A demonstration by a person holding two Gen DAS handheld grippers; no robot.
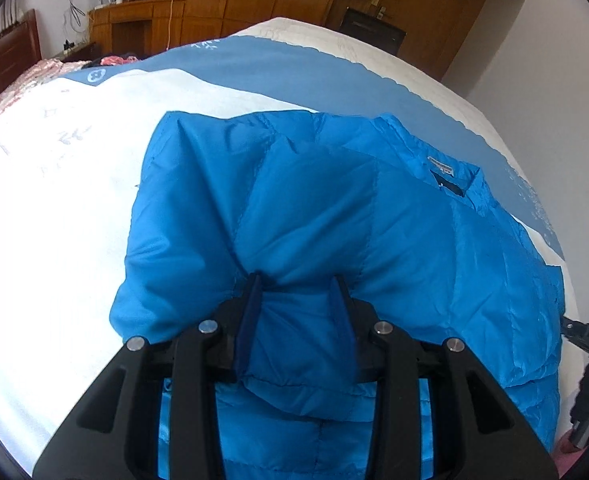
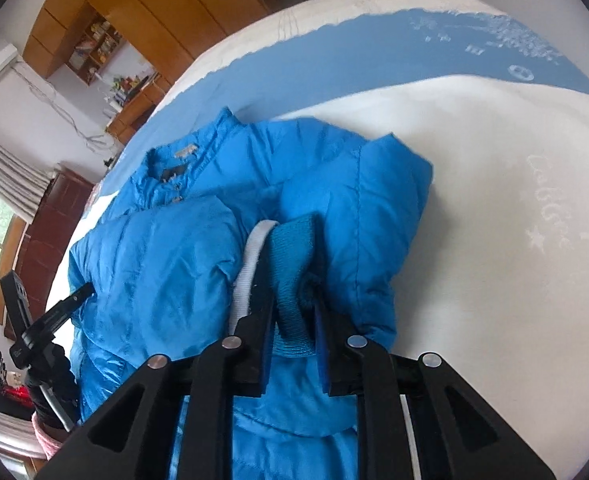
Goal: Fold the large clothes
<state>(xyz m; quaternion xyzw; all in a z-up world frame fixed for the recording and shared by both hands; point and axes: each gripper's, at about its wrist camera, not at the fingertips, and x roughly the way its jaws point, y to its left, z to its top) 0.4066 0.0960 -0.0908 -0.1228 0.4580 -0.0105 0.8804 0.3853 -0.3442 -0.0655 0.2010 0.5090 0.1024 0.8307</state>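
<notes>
Left gripper pinches a bunched fold of the jacket, jaws closed on fabric, likely to carry it inward. Jacket lies on the bed, collar away. Right gripper clamps the cuff, folding the sleeve over.

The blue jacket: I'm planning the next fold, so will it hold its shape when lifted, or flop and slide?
The blue jacket is puffy and quilted, so it probably droops yet springs back. Its shiny shell looks slippery. The left tongs bunch fabric; the right tongs pinch the knit cuff, likely a surer hold.
</notes>
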